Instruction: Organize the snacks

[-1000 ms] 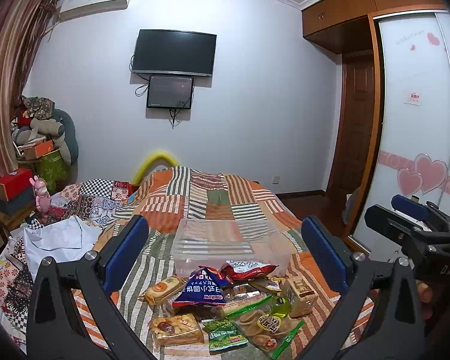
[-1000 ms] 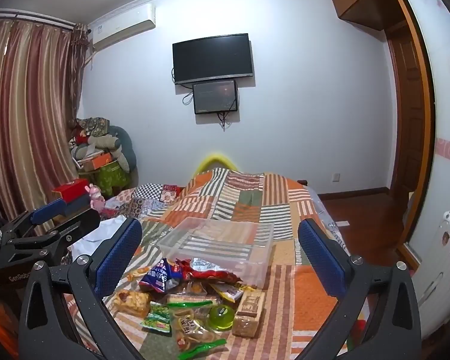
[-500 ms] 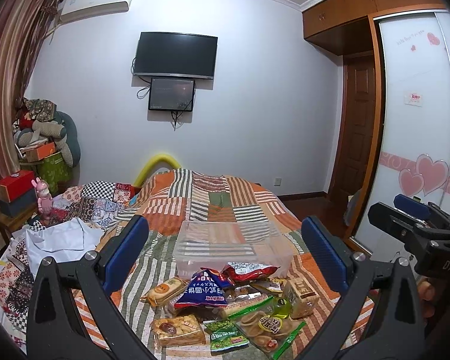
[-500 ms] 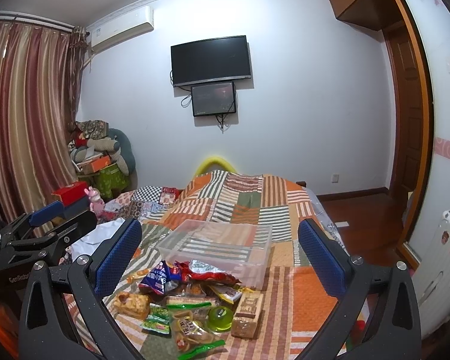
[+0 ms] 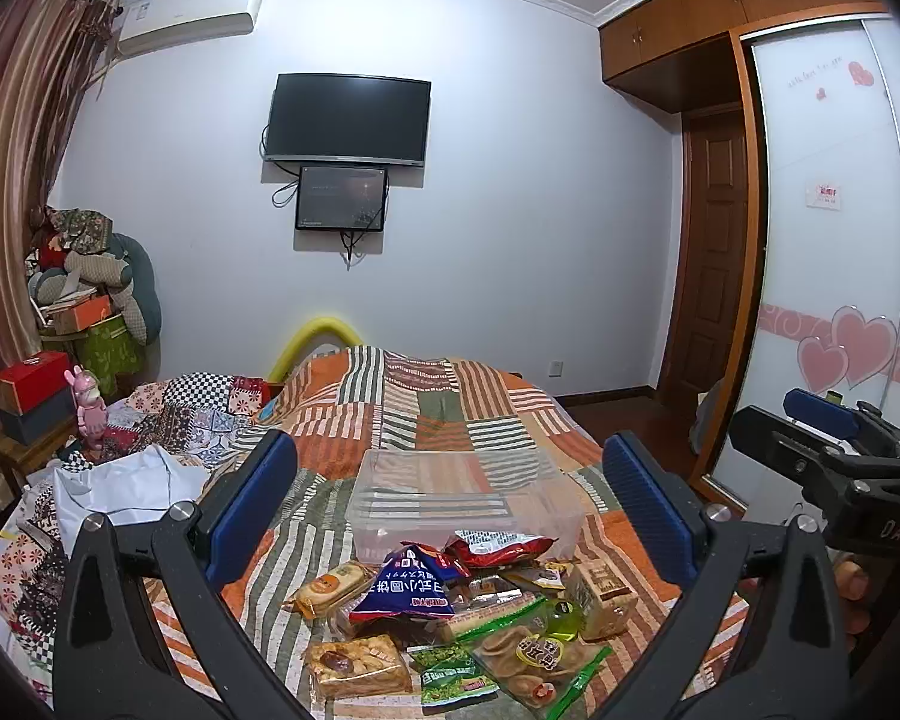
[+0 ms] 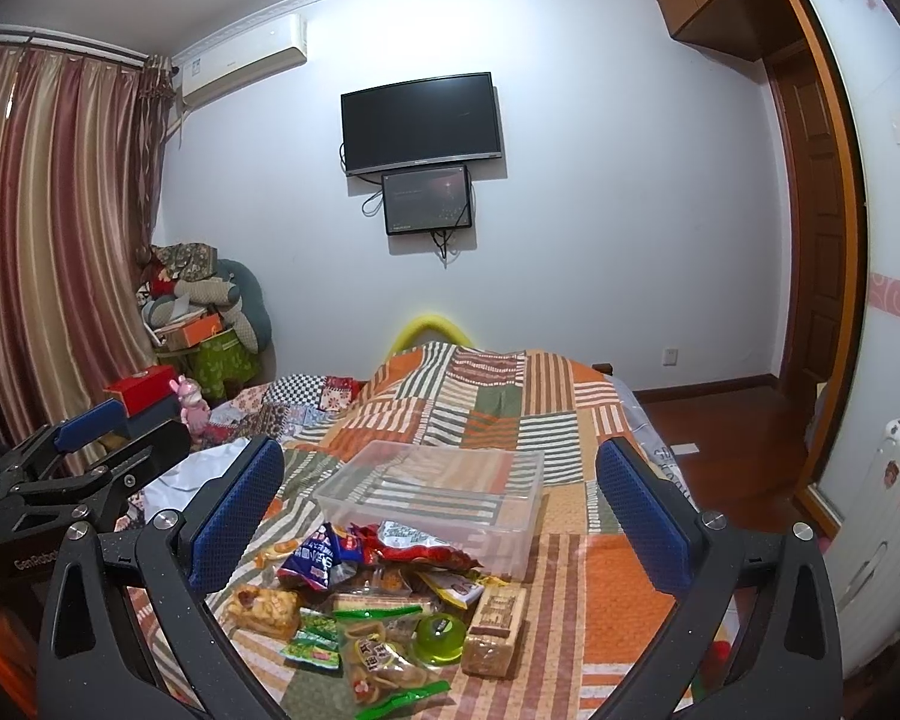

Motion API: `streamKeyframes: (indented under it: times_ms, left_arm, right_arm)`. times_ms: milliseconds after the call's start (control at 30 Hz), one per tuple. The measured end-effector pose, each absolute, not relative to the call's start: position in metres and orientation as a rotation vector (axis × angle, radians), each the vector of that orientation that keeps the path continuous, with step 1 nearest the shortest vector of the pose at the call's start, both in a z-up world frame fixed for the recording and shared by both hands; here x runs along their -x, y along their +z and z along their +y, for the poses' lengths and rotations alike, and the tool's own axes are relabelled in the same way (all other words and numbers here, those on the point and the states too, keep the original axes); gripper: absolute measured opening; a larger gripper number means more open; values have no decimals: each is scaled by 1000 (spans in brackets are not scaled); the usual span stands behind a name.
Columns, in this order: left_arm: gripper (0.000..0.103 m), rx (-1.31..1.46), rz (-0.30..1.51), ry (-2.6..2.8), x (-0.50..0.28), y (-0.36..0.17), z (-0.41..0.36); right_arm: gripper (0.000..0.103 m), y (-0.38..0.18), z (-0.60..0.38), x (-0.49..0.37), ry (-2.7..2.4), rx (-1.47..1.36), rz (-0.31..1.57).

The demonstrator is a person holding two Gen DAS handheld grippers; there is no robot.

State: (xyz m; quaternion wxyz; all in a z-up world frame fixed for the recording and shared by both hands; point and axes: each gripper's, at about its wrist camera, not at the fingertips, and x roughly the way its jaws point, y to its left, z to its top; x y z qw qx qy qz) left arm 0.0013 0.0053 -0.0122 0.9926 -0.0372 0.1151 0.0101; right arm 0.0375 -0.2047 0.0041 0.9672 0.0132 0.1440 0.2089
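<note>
Left gripper [image 5: 450, 495] and right gripper [image 6: 440, 489] both spread wide with ribbed blue pads, crinkly snack packets [image 5: 456, 618] heaped on striped patchwork quilt [image 5: 426, 408], just before clear rectangular plastic bin [image 5: 462, 501]

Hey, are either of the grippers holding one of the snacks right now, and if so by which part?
Nothing is held. The left gripper and right gripper are both open and empty, above the snack pile.

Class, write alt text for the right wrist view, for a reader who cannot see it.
The right gripper, open and holding nothing, hovers over a pile of snack packets on a striped patchwork bedspread. An empty clear plastic bin sits just behind the pile, and the left gripper shows at the left edge.
</note>
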Motion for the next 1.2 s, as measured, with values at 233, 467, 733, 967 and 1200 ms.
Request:
streamKeyframes:
  times_ms: [233,467,733,967,1200]
  left_arm:
    - [103,76,230,20,-1,-13,5]
    - [103,81,233,28,-3,-14,7]
    - [103,78,228,36,-3,-14,7]
    - [103,78,235,41,-5,-16,8]
    - [103,83,271,28,-12,-24,14]
  right_arm:
    - [103,6,-205,-37,427,-26,291]
    - [103,7,-205,-36,429,-26,289]
    - [103,8,-204,-35,432,-30,285]
    - [103,8,-204,-35,432,-31,290]
    - [103,-1,-206,-43,416,-12,330]
